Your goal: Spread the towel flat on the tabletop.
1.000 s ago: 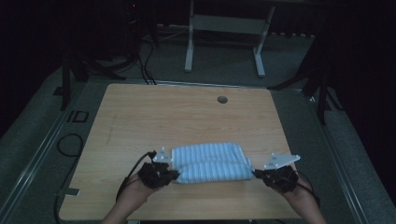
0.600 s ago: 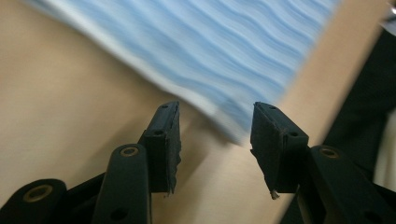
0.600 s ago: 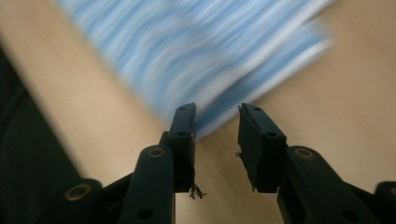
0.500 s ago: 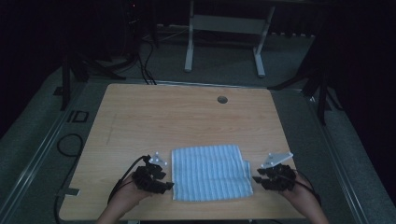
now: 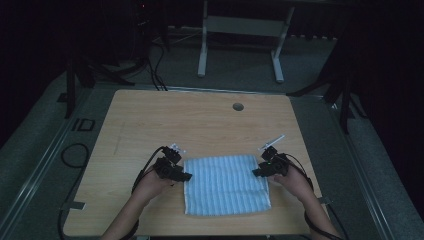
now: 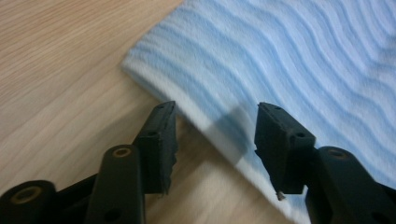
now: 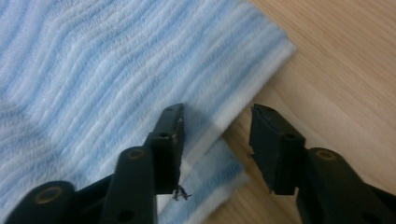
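**Towel lies between two released grippers**

One blue striped towel (image 5: 226, 184) lies flat between the left gripper (image 5: 184, 176) and right gripper (image 5: 257, 173), its edges under both sets of parted jaws, which have just been opening. Both are equally near. Its fold runs gripper to gripper

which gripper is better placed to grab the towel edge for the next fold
Hard to separate. The left gripper has open jaws straddling the blue striped towel edge; the right gripper also stands open over its edge, where two layers show. Slightly the left, a judgement.
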